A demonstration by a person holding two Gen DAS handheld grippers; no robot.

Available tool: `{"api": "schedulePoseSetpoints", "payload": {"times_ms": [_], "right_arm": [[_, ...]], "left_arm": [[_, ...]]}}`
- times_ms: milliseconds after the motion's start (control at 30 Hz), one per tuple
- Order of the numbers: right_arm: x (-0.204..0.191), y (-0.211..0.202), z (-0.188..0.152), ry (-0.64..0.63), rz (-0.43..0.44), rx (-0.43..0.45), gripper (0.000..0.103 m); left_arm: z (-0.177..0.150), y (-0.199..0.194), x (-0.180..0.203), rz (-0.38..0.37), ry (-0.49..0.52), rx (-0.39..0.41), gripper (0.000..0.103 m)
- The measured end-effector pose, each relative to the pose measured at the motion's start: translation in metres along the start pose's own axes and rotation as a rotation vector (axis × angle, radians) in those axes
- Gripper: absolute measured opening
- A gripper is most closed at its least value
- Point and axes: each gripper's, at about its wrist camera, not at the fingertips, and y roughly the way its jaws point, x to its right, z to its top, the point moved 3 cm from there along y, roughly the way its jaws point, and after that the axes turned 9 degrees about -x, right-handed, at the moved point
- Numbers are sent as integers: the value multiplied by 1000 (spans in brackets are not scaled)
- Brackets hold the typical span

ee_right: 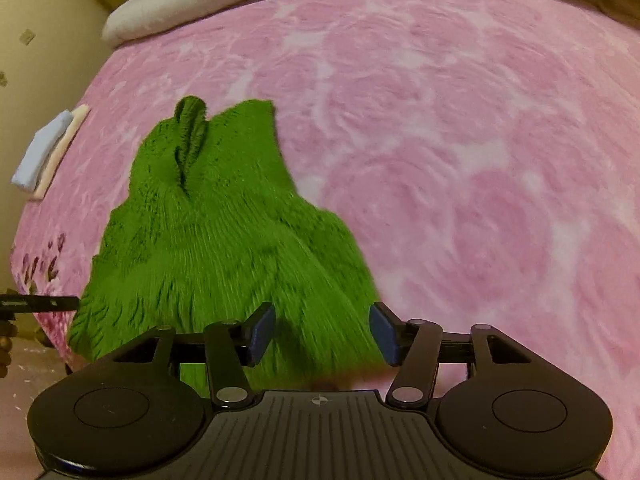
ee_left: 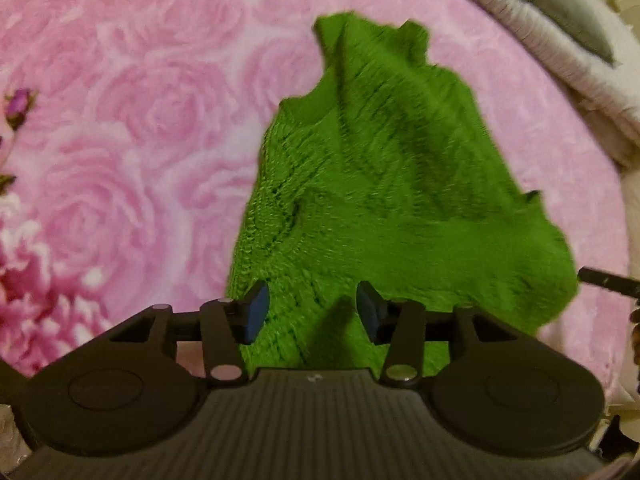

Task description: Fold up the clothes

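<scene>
While both views are motion-blurred, the main thing reads clearly: a green knit sweater [ee_left: 384, 200] lies rumpled on a pink rose-print blanket [ee_left: 140, 120] covering a bed. In the left wrist view the sweater runs from 6 o'clock up toward 12, narrowing to a folded peak near the top, cable pattern visible on its left half. The left gripper [ee_left: 312, 308] points down at the sweater's near hem, jaws set apart, blue pads [ee_left: 259, 307] clear of the knit, nothing pinched; fabric shows in the gap below them, contact cannot be told. At 3 o'clock in that view a black bar of the other tool pokes in over the blanket edge. At 1 to 2 o'clock a whitish bed edge with a grey pillow [ee_left: 560, 4]. In the right wrist view the sweater [ee_right: 216, 240] sits left of centre, 7 to 11 o'clock, a raised ridge of knit near its top. The right gripper [ee_right: 323, 330] hangs over the sweater's near right corner, jaws wide, holding nothing, the right pad over pink blanket [ee_right: 460, 140]. At 9 o'clock a small folded stack, pale blue on cream [ee_right: 44, 152], lies at the blanket's edge, well apart from the sweater. A white pillow [ee_right: 180, 8] at 11 o'clock.
</scene>
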Motion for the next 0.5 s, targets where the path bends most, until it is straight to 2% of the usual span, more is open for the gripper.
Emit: {"api": "schedulePoseSetpoints", "payload": {"times_ms": [33, 100, 133, 167, 200, 367, 500], "right_arm": [[-1, 8, 3, -7, -2, -11, 58], [2, 27, 7, -11, -4, -35, 58], [3, 32, 4, -14, 15, -51, 52], [3, 33, -1, -34, 38, -57, 38], [0, 30, -7, -69, 35, -50, 13], [-5, 0, -53, -158, 75, -42, 8], [-3, -13, -96, -173, 49, -132, 8]], "left_arm": [[1, 7, -1, 6, -3, -5, 32], [-9, 4, -1, -24, 10, -6, 0], [-15, 2, 0, -40, 17, -7, 0], [-20, 1, 0, -56, 24, -7, 0], [-26, -1, 0, -72, 31, -8, 0], [-79, -24, -7, -116, 15, -42, 0], [-120, -32, -23, -44, -55, -112, 0]]}}
